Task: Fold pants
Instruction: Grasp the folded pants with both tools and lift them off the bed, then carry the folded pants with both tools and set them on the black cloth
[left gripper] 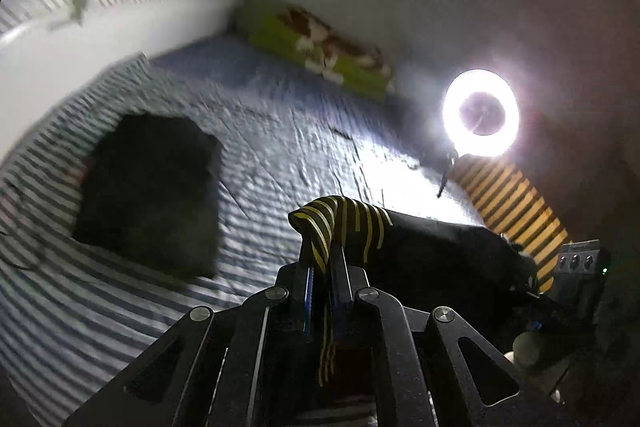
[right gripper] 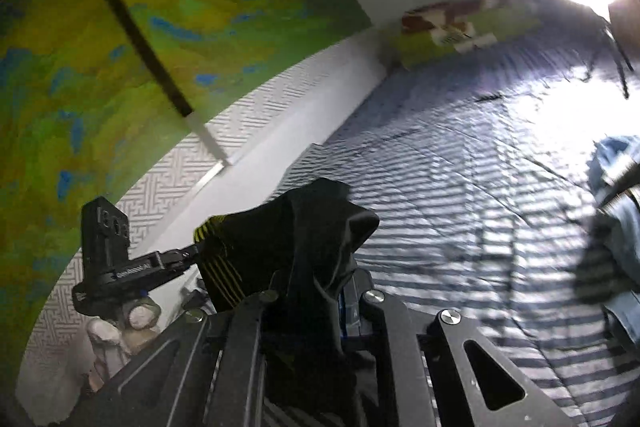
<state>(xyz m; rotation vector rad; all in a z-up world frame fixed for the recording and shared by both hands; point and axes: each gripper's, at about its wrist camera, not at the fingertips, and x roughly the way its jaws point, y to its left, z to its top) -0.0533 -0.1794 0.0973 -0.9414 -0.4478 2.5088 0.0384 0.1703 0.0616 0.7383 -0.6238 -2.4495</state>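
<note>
Black pants (left gripper: 432, 247) with yellow side stripes hang in the air between both grippers, above a striped bed. My left gripper (left gripper: 324, 259) is shut on the striped edge of the pants, which drapes over its fingertips. In the right wrist view my right gripper (right gripper: 316, 279) is shut on a bunched black part of the pants (right gripper: 304, 227). The left gripper (right gripper: 188, 255) shows at left there, pinching the yellow-striped edge. The right gripper (left gripper: 536, 291) appears at the far right of the left wrist view, holding the pants' other end.
A dark folded garment (left gripper: 152, 187) lies on the grey striped bedsheet (left gripper: 280, 131). A bright ring light (left gripper: 480, 113) stands at the bed's right side. A green patterned pillow (left gripper: 320, 51) rests at the far wall. Blue clothes (right gripper: 616, 187) sit at right.
</note>
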